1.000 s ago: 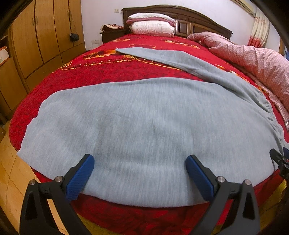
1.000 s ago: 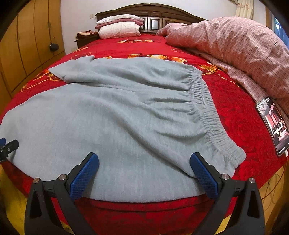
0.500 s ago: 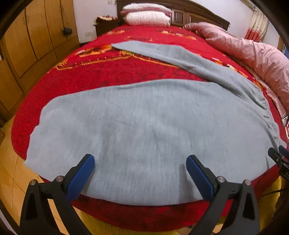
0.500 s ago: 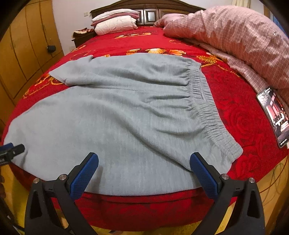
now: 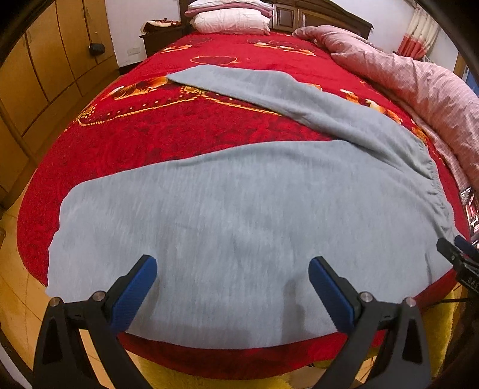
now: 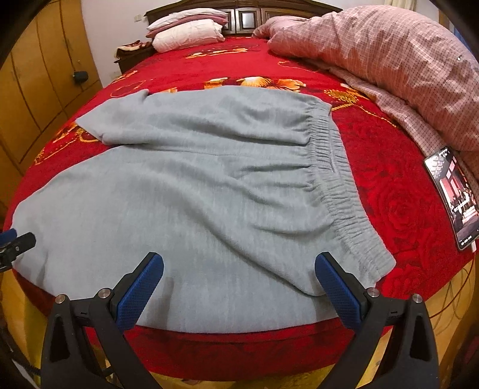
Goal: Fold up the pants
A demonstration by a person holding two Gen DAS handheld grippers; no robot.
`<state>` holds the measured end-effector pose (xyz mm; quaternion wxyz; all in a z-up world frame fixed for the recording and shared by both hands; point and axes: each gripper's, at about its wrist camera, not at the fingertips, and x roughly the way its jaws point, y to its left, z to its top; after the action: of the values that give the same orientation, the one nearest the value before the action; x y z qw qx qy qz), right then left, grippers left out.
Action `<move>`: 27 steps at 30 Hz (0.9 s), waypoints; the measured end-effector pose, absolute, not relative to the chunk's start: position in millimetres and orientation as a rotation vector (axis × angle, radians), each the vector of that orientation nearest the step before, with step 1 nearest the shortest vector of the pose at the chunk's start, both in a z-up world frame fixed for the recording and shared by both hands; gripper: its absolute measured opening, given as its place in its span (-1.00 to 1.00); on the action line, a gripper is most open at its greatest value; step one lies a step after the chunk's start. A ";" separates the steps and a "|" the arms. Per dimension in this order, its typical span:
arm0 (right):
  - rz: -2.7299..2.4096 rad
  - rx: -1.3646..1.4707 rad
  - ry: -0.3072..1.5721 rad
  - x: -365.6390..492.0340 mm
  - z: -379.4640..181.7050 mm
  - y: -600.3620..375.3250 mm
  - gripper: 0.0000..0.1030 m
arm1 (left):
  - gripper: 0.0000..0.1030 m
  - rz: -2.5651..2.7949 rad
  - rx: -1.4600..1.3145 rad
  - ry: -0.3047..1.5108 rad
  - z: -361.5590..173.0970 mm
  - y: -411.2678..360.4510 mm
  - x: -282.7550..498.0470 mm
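Grey pants [image 5: 245, 209] lie spread flat on the red bed, also in the right wrist view [image 6: 185, 185]. The near leg runs along the bed's front edge, the far leg angles away to the left, and the elastic waistband [image 6: 338, 176] is at the right. My left gripper [image 5: 232, 269] is open and empty, above the near leg's front edge. My right gripper [image 6: 238, 266] is open and empty, above the front edge near the waistband corner. Each gripper shows at the edge of the other's view.
The red floral bedspread [image 5: 155, 131] covers the bed. A pink checked quilt [image 6: 389, 59] is heaped at the right, with a phone [image 6: 455, 197] beside it. Pillows [image 5: 230, 18] lie at the headboard. Wooden wardrobes [image 5: 39, 68] stand at the left. Yellow fabric lies below the bed's front edge.
Both grippers have risen and pulled back a little from the pants, so more of the bed's front edge shows. Both stay open. The pants have not moved.
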<state>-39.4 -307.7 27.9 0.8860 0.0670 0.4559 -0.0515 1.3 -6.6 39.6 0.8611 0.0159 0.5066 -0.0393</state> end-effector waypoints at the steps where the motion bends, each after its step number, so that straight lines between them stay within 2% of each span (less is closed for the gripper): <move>1: -0.104 0.136 0.945 -39.5 28.7 -306.8 1.00 | 1.00 -0.086 0.039 1.066 40.6 -7.6 3.0; 17: -0.062 0.112 0.955 -31.5 35.5 -298.5 1.00 | 1.00 -0.103 0.110 1.060 41.7 -22.0 7.5; 27: -0.030 0.138 0.954 -5.8 51.0 -312.2 1.00 | 1.00 -0.161 0.158 1.027 59.4 -35.5 38.6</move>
<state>-5.8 -312.2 51.0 0.8860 0.0665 0.4586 -0.0145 38.6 -35.5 59.4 0.8649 0.0755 0.4903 -0.0768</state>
